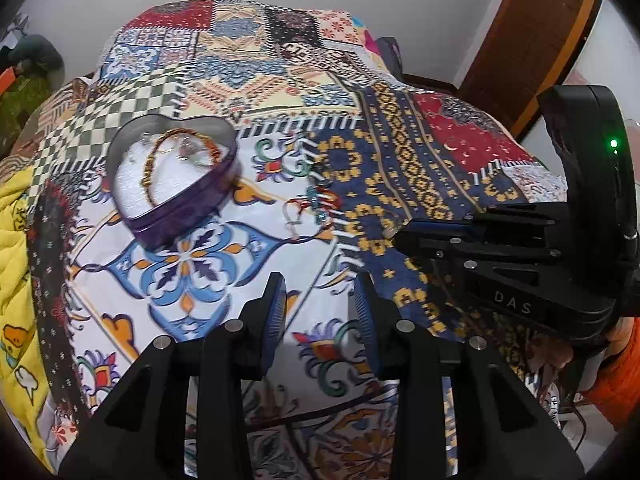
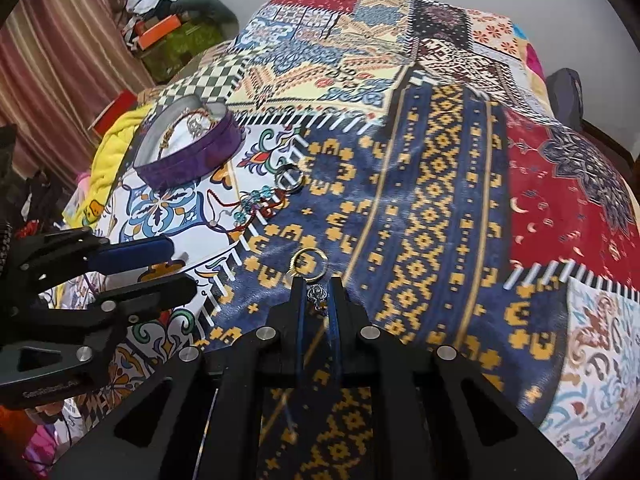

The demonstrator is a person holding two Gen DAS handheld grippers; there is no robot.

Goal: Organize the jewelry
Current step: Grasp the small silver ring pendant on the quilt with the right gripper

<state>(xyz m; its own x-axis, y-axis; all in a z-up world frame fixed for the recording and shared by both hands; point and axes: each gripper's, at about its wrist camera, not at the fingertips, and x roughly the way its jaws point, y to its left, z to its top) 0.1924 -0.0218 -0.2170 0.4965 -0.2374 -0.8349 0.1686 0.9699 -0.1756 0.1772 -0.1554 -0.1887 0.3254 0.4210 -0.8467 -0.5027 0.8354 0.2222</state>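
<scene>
A purple heart-shaped box (image 1: 176, 176) sits on the patterned bedspread (image 1: 280, 80); inside, a gold-brown bracelet (image 1: 160, 160) lies on white padding. It also shows in the right wrist view (image 2: 188, 148). My left gripper (image 1: 318, 300) is open and empty, hovering below the box. My right gripper (image 2: 318, 292) is shut on a small silver charm (image 2: 316, 296) joined to a gold ring (image 2: 308, 264) that rests on the blue patch. A silver ring (image 2: 291, 178) and a red cord bracelet with blue beads (image 2: 256, 204) lie between the gripper and the box.
A yellow blanket (image 1: 16, 240) lies at the bed's left edge. Clutter with an orange box (image 2: 160, 30) stands by the striped curtain (image 2: 60, 60). A wooden door frame (image 1: 532, 40) stands at the right.
</scene>
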